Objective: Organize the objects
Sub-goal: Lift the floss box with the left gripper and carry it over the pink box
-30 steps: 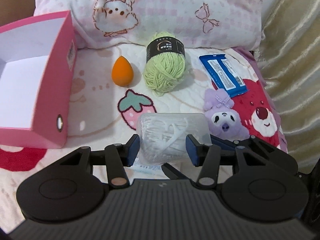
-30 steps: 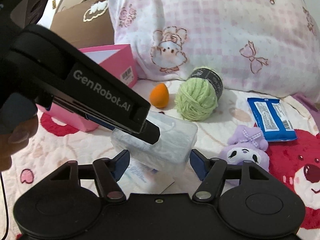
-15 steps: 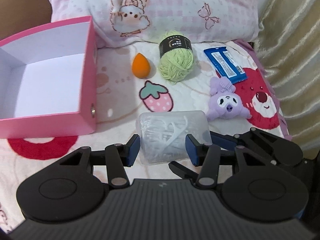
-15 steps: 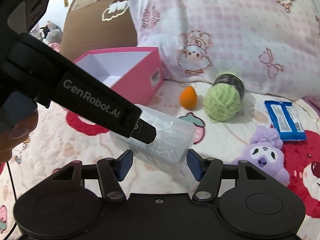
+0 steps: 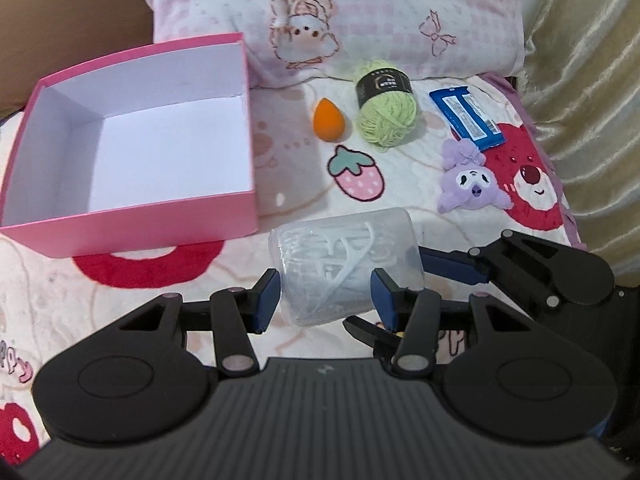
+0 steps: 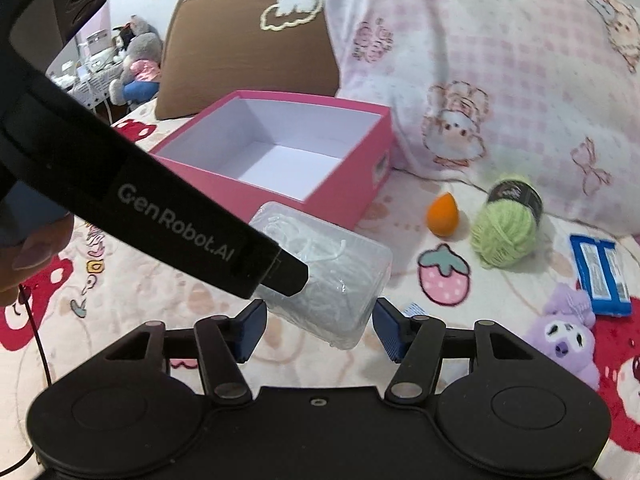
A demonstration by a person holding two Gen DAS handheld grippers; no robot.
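A clear plastic box of white floss picks (image 5: pixel 344 268) hangs above the blanket, just right of an open pink box (image 5: pixel 132 216) with a bare white inside. My left gripper (image 5: pixel 325 300) is shut on the clear box's sides. My right gripper (image 6: pixel 319 326) also has its pads against the clear box (image 6: pixel 332 280), one on each side; one of its blue fingers (image 5: pixel 452 266) comes in from the right. The left gripper's black finger (image 6: pixel 288 278) crosses the right wrist view and rests on the box. The pink box (image 6: pixel 280 184) lies just beyond.
On the cartoon blanket lie an orange sponge (image 5: pixel 327 119), a green yarn ball (image 5: pixel 386 120), a blue packet (image 5: pixel 468 118) and a purple plush (image 5: pixel 470 184). A pink pillow (image 5: pixel 360 20) and a brown cushion (image 6: pixel 248 52) back the scene. A beige curtain (image 5: pixel 592 100) stands right.
Both grippers have risen and shifted left with the clear box, nearer the pink box. The right gripper's jaws have narrowed onto the box. The paper under it stayed behind.
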